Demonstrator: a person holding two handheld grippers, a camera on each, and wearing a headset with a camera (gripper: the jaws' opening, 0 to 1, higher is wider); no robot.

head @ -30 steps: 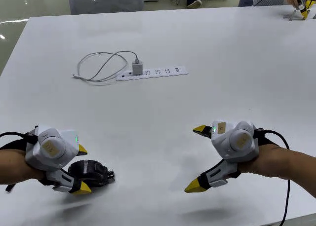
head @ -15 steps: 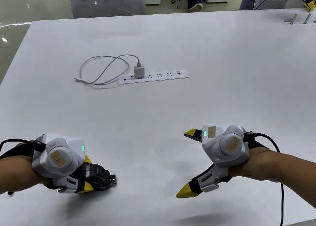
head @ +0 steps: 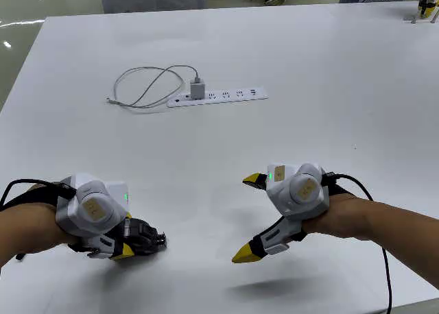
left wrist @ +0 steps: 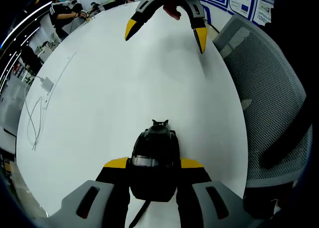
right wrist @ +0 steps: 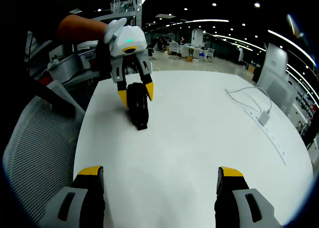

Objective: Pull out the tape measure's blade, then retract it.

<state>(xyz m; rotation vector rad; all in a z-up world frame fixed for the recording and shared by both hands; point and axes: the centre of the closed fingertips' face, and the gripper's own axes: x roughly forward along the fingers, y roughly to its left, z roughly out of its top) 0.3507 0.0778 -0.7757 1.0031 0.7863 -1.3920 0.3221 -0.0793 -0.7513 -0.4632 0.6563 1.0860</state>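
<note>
**Two Grippers: Case Clamped, Blade Not Yet Drawn**

The left gripper (head: 125,236) is clenched around the black tape measure (head: 145,238), pinning its case on the white surface (head: 288,67) near the person's edge. This hold likely anchors the case so the blade can be drawn against it. The blade end (left wrist: 159,122) points toward the right gripper (head: 245,219), which hangs apart from it, jaws spread wide, grasping nothing. Judgement: extraction has not begun; the right gripper must next close on the blade end.
</note>
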